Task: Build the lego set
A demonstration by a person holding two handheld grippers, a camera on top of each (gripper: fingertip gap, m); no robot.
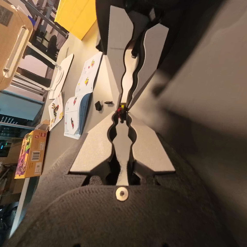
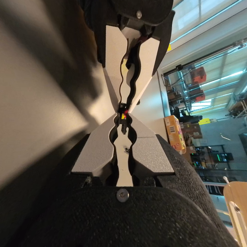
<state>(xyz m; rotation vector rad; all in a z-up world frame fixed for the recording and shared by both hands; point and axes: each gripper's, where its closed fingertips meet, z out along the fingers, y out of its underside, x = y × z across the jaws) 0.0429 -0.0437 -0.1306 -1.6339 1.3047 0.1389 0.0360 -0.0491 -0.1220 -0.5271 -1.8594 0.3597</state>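
Note:
My two grippers meet tip to tip above the table. In the left wrist view my left gripper [image 1: 121,113] is shut on a small black, red and yellow lego assembly [image 1: 121,113]. My right gripper [image 1: 124,105] comes in from the top and grips the same assembly from the far side. In the right wrist view my right gripper [image 2: 122,116] is shut on the assembly [image 2: 123,117], with a black plate [image 2: 123,129] sticking out toward the camera. The left gripper [image 2: 123,105] closes on black studs on the far side.
Two loose black pieces [image 1: 98,106] [image 1: 108,102] lie on the table beside the open instruction booklet [image 1: 77,113]. A leaflet [image 1: 56,113], a white pad [image 1: 61,76], a yellow bin [image 1: 77,17] and the lego box [image 1: 32,153] [image 2: 175,132] lie beyond. The grippers are tip to tip, or close to it.

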